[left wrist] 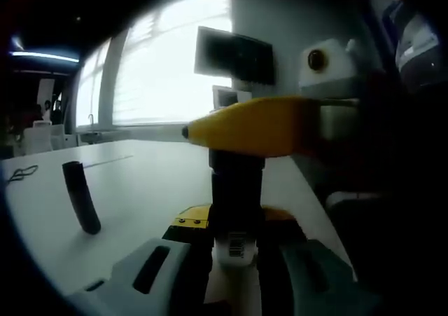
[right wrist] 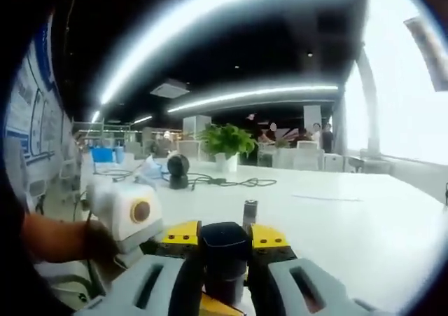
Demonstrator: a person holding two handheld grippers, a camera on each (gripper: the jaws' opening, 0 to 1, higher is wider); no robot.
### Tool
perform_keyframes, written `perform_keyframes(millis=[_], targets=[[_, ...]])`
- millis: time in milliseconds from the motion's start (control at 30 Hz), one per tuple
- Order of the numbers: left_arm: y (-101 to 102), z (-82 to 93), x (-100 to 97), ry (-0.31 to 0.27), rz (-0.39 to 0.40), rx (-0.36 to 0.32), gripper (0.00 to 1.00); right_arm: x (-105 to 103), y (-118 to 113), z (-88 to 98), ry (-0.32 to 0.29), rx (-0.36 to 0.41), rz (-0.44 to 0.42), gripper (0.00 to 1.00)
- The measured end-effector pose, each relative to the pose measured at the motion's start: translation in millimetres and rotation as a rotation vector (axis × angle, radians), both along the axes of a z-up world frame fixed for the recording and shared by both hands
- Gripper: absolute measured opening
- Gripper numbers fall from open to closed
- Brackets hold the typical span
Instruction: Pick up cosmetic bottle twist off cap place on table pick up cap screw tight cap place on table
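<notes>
In the left gripper view a dark cosmetic bottle (left wrist: 236,190) with a white barcode label stands upright between my left gripper's (left wrist: 234,225) jaws, which are shut on its lower body. The right gripper's yellow finger (left wrist: 259,128) comes in from the right and lies across the top of the bottle, hiding its cap. In the right gripper view the bottle's dark cap (right wrist: 224,240) sits between my right gripper's (right wrist: 225,256) jaws, which are shut on it. The left gripper's body (right wrist: 129,214) and a person's hand (right wrist: 59,239) show at lower left.
A white table (left wrist: 140,183) spreads below the grippers. A dark tilted cylinder (left wrist: 81,197) rests on it to the left. A small dark bottle (right wrist: 250,211), a black round device (right wrist: 178,170) with cables and a potted plant (right wrist: 225,142) stand farther off.
</notes>
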State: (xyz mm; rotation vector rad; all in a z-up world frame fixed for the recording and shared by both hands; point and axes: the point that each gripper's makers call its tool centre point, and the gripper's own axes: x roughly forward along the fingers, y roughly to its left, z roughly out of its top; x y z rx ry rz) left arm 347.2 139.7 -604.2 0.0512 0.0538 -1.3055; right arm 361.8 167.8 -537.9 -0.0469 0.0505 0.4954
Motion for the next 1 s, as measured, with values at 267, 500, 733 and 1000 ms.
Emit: perform_keyframes(millis=[267,500,733,1000], targets=[[0.5,-0.1,-0.5,0.001,-0.002,-0.001,0.14,-1.1,-1.4,0.8,-0.026,-0.005,-0.09,0.18],[-0.8,0.5,-3.8,-0.005,-0.006,0.002,0.14,-1.9,-5.6,1.4,-0.045,0.014,-0.151,0.18],[-2.0,1.2,-3.0,0.001,-0.004,0.001,0.14,-1.0,-7.6,1.3,-0.048,0.04,-0.165,0.18],[-2.2,1.6,-3.5,0.002,-0.003,0.001,0.14,-1.0,-8.1,1.5,-0.059,0.03,-0.172,0.18]])
